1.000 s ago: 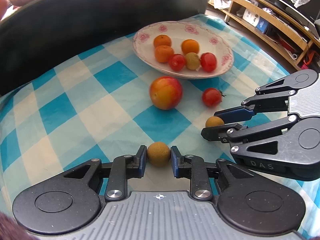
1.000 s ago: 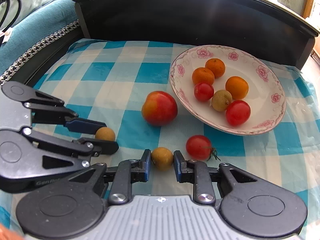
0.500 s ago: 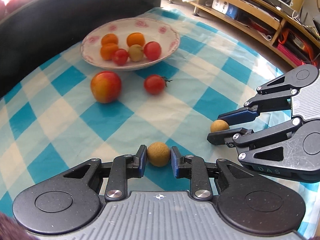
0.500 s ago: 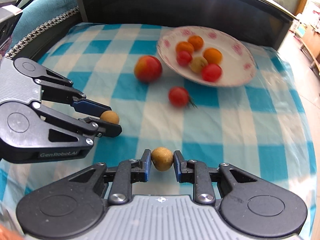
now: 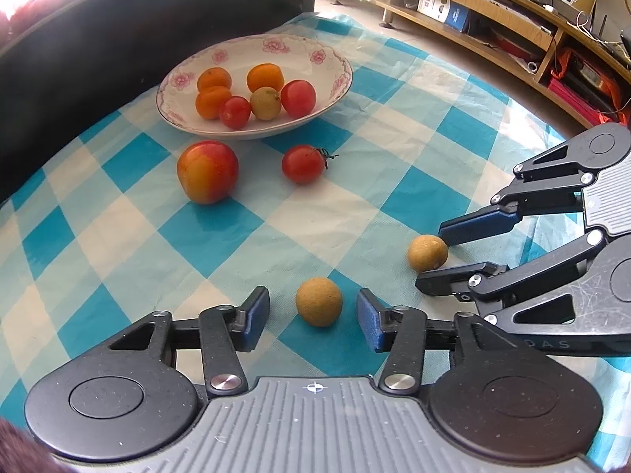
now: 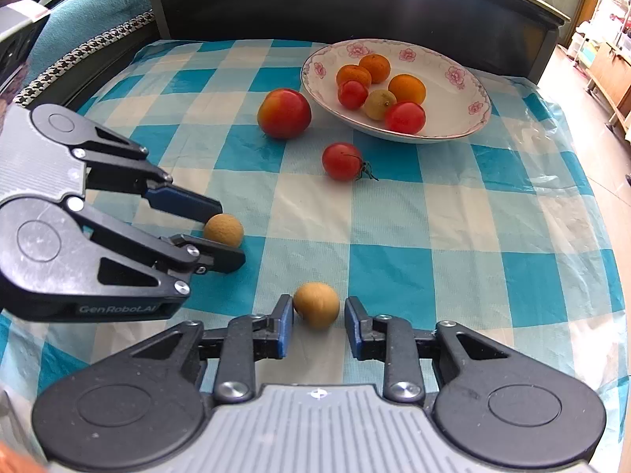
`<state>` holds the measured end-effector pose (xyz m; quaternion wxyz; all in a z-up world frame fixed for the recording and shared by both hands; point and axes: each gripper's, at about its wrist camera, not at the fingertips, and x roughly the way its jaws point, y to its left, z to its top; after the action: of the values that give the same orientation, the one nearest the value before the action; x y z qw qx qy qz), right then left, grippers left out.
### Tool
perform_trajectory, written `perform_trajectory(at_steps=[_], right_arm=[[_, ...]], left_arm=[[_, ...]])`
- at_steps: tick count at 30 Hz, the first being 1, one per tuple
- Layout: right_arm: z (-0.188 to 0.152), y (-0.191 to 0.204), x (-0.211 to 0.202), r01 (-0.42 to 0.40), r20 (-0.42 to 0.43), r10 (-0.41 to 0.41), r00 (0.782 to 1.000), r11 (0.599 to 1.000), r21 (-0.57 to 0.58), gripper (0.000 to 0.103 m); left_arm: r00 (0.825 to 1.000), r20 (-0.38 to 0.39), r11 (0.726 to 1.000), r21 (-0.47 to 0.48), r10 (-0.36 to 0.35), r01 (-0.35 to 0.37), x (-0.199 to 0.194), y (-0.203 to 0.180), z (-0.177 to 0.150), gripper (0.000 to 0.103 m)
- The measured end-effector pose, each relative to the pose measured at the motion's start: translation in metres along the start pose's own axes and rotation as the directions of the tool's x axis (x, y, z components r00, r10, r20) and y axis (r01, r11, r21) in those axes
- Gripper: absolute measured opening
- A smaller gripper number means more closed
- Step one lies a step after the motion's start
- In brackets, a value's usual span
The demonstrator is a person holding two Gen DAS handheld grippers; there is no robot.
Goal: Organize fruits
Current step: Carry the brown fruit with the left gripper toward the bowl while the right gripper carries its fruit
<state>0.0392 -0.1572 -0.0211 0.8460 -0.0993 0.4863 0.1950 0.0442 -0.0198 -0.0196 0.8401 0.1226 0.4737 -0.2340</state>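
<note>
Two brown longans lie on the blue checked cloth. One longan [image 5: 318, 301] sits between the pads of my left gripper [image 5: 313, 317], whose jaws are opening with a gap on both sides. The other longan [image 6: 316, 304] lies between the pads of my right gripper [image 6: 318, 325], also opening, with the right pad clear of it. Each gripper shows in the other's view: right gripper [image 5: 432, 255], left gripper [image 6: 228, 236]. Farther off stand a red-yellow apple [image 5: 207, 171] and a tomato [image 5: 303, 164], in front of a flowered plate [image 5: 335, 79] holding oranges, tomatoes and a longan.
A black backrest [image 6: 355, 4] runs behind the table. The cloth's edge [image 6: 607, 236] drops off to the right in the right wrist view. Wooden shelves [image 5: 512, 31] stand beyond the table in the left wrist view. The two grippers sit close side by side.
Both grippers carried their longans away from the plate, then their jaws opened. The longans, gripped before, now lie loose on the cloth between the pads.
</note>
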Motion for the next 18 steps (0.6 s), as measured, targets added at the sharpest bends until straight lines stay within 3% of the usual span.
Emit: perform_trajectory(at_steps=[9, 13, 14, 16, 18], right_arm=[[0.0009, -0.0043, 0.0002, -0.005, 0.017, 0.005, 1.000, 1.000, -0.003, 0.040], [0.0018, -0.0011, 0.0026, 0.003, 0.015, -0.003, 1.000, 1.000, -0.025, 0.040], [0.0015, -0.0003, 0.0032, 0.006, 0.012, -0.006, 1.000, 1.000, -0.027, 0.040], [0.0016, 0.0011, 0.0024, 0.008, 0.007, -0.008, 1.000, 1.000, -0.024, 0.037], [0.0015, 0.0026, 0.0017, 0.020, 0.005, -0.020, 1.000, 1.000, -0.013, 0.029]], left_arm=[[1.000, -0.003, 1.000, 0.020, 0.016, -0.016, 0.0006, -0.0023, 0.0002, 0.051], [1.000, -0.007, 1.000, 0.013, 0.015, -0.015, -0.0001, -0.0024, 0.0008, 0.033], [1.000, -0.009, 1.000, 0.011, 0.012, -0.012, -0.0002, -0.0029, 0.0009, 0.033], [1.000, -0.012, 1.000, 0.022, 0.019, -0.019, -0.0003, -0.0047, 0.0006, 0.033], [1.000, -0.015, 0.999, 0.023, 0.023, -0.022, -0.0011, -0.0052, 0.0005, 0.033]])
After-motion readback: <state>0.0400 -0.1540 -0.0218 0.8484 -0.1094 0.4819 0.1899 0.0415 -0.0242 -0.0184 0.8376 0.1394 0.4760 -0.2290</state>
